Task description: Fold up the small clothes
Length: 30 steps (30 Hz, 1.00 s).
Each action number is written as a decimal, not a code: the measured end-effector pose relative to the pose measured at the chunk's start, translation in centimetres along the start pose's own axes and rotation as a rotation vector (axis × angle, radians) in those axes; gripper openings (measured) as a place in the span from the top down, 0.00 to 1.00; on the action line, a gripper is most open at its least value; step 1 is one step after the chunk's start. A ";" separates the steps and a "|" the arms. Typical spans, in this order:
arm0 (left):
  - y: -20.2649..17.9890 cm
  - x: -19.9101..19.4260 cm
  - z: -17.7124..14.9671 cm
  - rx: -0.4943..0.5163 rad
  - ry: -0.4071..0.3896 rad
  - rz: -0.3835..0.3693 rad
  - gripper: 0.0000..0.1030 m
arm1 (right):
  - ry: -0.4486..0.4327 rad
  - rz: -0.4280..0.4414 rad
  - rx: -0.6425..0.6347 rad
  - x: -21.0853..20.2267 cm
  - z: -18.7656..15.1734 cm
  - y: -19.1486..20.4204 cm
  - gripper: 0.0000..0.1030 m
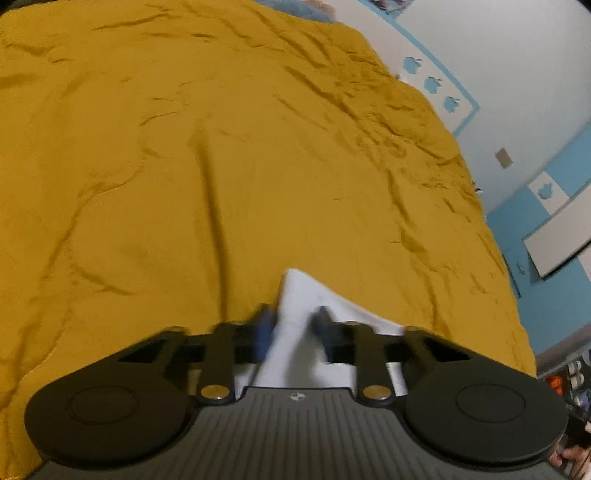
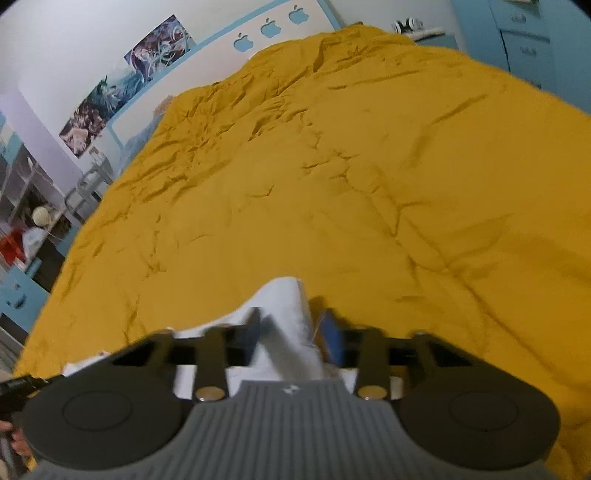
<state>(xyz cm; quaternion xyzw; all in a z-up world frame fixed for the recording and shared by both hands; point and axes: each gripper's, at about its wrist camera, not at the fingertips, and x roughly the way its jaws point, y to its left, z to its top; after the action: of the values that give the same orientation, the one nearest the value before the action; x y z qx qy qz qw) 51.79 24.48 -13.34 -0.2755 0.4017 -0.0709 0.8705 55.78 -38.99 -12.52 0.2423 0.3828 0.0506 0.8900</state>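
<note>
Two hand-held grippers each pinch a fold of one white garment (image 1: 306, 295), soft cloth peaked into a point between the blue-padded fingers (image 1: 264, 325): the left hand-held gripper (image 1: 293, 321) stands narrow and clamped on it in its own view, and the right hand-held gripper (image 2: 291, 325) likewise in the other. The garment lies at the near edge of a bed, on a wrinkled mustard-yellow bedspread (image 2: 332, 184). Farther off, pale blue apple-shaped cutouts (image 2: 269, 27) mark a white headboard panel, and colourful posters (image 2: 125, 81) hang on the wall; no writing is legible.
</note>
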 end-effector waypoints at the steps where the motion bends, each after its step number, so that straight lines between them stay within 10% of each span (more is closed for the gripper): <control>1: -0.3 0.0 -0.1 0.018 -0.007 0.002 0.90 | 0.001 0.000 0.003 0.2 0.0 0.0 0.91; 8: -2.9 -3.7 -0.8 0.169 -0.183 0.015 0.92 | -0.109 0.021 -0.109 -2.9 -0.3 1.7 0.96; 15: -3.8 -0.4 -0.5 0.214 -0.113 0.128 0.91 | -0.078 -0.050 -0.154 -1.0 -0.1 2.3 0.96; 24: -6.5 -2.9 -3.4 0.364 -0.107 0.367 0.67 | -0.059 -0.142 -0.232 -2.3 -0.5 3.2 0.81; 30: -8.0 -7.7 -5.9 0.355 -0.114 0.248 0.67 | -0.038 -0.112 -0.348 -7.9 -2.1 6.3 0.71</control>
<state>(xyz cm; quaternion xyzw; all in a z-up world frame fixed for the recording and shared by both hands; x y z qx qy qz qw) 43.09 18.01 -7.04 -0.0699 0.3639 -0.0173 0.9286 49.39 -34.77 -5.62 0.0636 0.3642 0.0617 0.9271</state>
